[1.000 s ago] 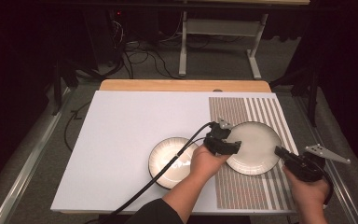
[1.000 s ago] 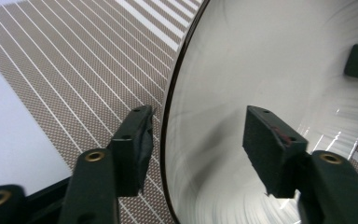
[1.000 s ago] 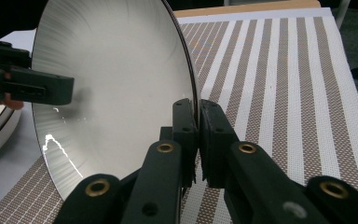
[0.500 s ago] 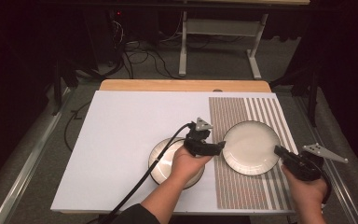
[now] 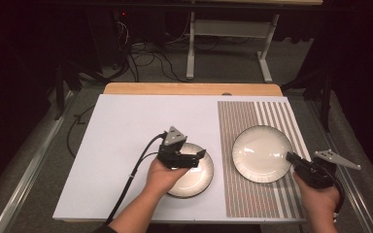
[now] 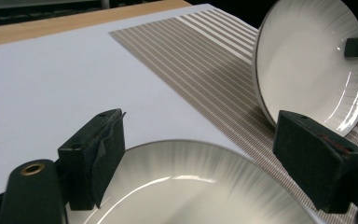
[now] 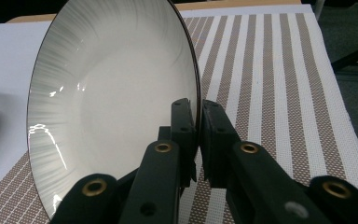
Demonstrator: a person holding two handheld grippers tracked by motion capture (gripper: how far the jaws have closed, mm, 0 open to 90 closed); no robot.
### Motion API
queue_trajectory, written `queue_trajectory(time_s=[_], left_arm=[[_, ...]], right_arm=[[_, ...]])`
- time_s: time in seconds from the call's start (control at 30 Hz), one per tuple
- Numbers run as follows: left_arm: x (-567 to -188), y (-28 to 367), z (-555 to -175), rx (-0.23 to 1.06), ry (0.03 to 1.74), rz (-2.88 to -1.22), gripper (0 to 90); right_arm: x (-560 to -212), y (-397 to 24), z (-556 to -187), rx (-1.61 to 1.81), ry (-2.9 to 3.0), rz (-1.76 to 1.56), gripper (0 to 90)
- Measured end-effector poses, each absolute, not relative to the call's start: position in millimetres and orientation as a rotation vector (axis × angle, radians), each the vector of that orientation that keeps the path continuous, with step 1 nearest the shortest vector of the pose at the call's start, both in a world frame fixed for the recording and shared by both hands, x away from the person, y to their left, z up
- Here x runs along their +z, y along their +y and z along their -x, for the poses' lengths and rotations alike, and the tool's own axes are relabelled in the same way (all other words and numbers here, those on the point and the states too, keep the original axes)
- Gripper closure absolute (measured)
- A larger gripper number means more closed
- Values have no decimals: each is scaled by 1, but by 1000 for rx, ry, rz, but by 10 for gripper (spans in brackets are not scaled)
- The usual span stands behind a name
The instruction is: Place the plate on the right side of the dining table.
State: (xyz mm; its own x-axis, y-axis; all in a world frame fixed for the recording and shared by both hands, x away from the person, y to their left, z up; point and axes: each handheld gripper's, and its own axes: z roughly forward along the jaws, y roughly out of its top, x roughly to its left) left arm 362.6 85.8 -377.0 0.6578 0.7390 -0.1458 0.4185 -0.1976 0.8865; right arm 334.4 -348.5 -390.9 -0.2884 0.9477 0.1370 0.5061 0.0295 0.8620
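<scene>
Near the table's front edge the left gripper hangs over the left plate, jaws just spreading wide with nothing pinched, while the right gripper clamps the rim of the other plate, tipped up on the striped mat toward the right edge.

White dark-rimmed plates; brown-white striped mat.
</scene>
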Motion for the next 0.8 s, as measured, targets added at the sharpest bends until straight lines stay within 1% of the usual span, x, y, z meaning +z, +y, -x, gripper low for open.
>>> queue_trajectory(time_s=[0.3, 0.5, 0.6, 0.8], left_arm=[[-373, 150, -337, 488, 922, -1815, 162], [-381, 186, -329, 505, 959, -1798, 164], [-387, 199, -327, 488, 986, -1764, 165], [-391, 207, -328, 472, 992, -1741, 166]], right_arm=[[-394, -349, -337, 1170, 1818, -1523, 857], [-398, -350, -344, 1130, 1803, -1559, 854], [-400, -350, -350, 1123, 1799, -1580, 855], [-405, -352, -363, 1099, 1802, -1633, 854]])
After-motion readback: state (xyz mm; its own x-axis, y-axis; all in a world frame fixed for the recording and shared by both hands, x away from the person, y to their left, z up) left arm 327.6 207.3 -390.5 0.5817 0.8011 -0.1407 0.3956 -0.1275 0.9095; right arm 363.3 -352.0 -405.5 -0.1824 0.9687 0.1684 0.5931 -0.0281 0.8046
